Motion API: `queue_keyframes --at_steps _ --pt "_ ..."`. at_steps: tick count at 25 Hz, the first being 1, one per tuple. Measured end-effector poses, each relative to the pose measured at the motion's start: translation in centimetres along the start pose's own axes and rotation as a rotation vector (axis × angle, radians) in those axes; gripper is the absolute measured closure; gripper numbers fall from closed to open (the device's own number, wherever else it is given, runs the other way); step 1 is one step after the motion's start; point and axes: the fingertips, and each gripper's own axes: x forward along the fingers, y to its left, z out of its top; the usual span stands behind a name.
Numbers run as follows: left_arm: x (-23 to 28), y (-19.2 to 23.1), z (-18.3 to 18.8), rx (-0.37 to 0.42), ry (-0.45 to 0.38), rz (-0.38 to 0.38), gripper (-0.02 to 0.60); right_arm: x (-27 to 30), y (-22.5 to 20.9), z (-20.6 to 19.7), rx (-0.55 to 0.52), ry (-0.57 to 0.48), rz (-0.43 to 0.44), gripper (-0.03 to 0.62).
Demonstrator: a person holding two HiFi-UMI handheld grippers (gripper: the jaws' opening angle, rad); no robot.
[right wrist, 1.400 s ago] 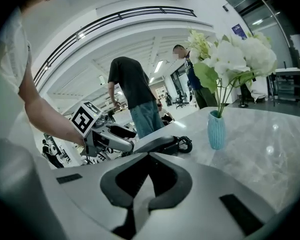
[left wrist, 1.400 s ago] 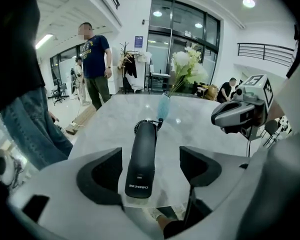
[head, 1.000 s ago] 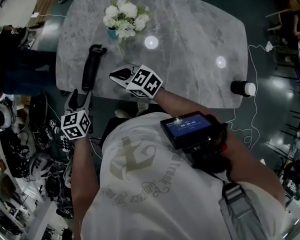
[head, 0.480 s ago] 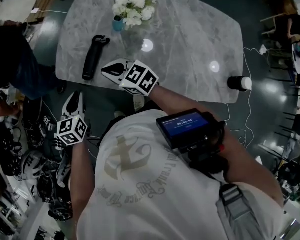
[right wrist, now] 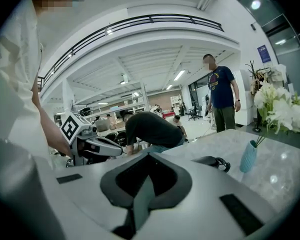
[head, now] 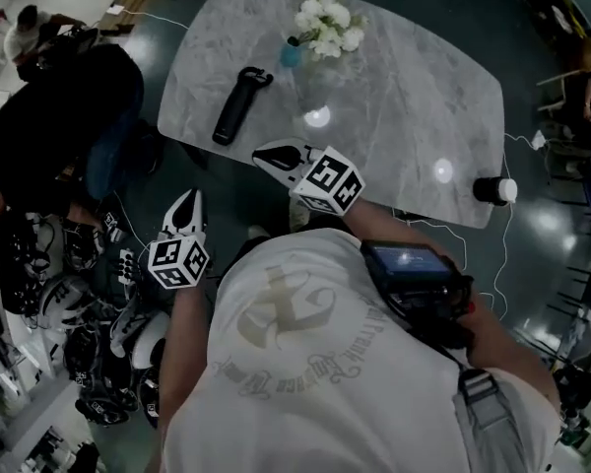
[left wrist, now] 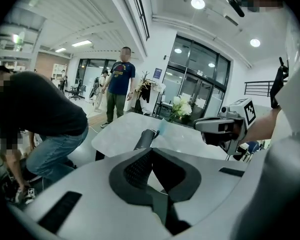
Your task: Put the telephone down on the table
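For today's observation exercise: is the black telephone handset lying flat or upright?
Lying flat: the black handset rests lengthwise on the grey marble table.

telephone (head: 235, 106) on table (head: 414, 77) at left, vase of flowers (head: 323, 28) just right, near far edge

Backed the left claw (head: 188, 200) right away from the telephone (head: 234, 106): a second ago just at its near end, now well off the counter (head: 414, 77) edge, over the floor. Snapped together from wide apart, nothing between.
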Motion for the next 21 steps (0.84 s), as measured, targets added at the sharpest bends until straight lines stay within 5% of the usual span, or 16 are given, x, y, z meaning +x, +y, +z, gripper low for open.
queue_keyframes --at_steps 21 --pt "-4.5 -1.6 -2.6 -0.001 0.000 -0.070 0.569 -2.3 4.4 -2.6 0.036 0.004 -0.077 0.579"
